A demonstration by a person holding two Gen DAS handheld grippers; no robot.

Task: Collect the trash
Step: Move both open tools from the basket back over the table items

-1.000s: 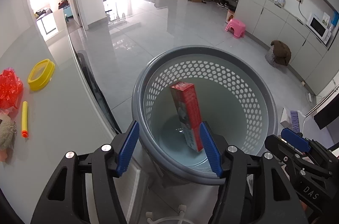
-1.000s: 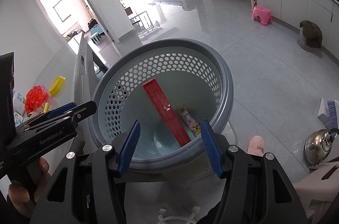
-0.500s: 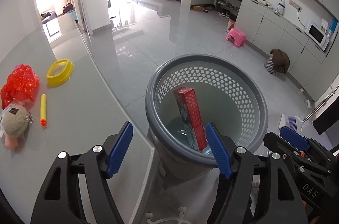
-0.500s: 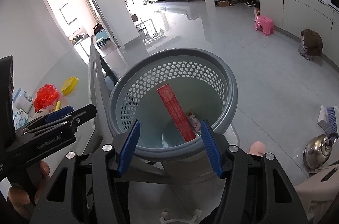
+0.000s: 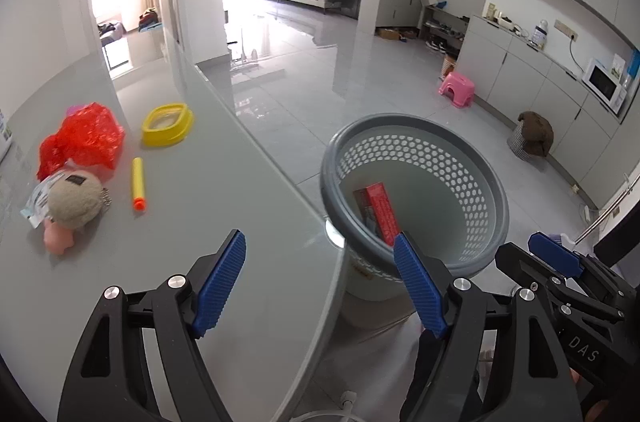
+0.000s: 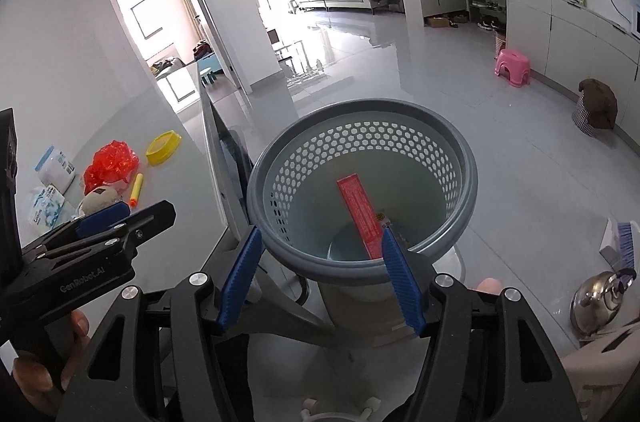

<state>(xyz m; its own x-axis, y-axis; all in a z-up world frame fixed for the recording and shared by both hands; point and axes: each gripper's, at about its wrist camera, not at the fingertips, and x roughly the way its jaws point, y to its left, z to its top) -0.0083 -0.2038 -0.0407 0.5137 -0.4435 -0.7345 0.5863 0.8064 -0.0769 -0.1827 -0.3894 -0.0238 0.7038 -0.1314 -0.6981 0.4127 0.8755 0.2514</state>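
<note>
— Where does the remaining trash lie? — On the bench [image 5: 240, 222], ahead and left of the left gripper [image 5: 320, 282], whose empty jaws have just been opening: a red bag [image 5: 84, 138], and a yellow foam dart [image 5: 138, 184] lying lengthwise away from them.
— And the right gripper [image 6: 320, 274]? — Jaws apart, empty, above the basket [image 6: 460, 158] with its red box [image 6: 360, 210]; the left is nearer.

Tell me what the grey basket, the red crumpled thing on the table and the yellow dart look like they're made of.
Grey basket: likely moulded plastic, matte; even punched holes and a smooth rolled rim. Red crumpled thing: probably thin plastic film, glossy and translucent, with sharp shiny creases. Yellow dart: looks like soft foam, dull surface, with an orange tip that may be rubber.
</note>
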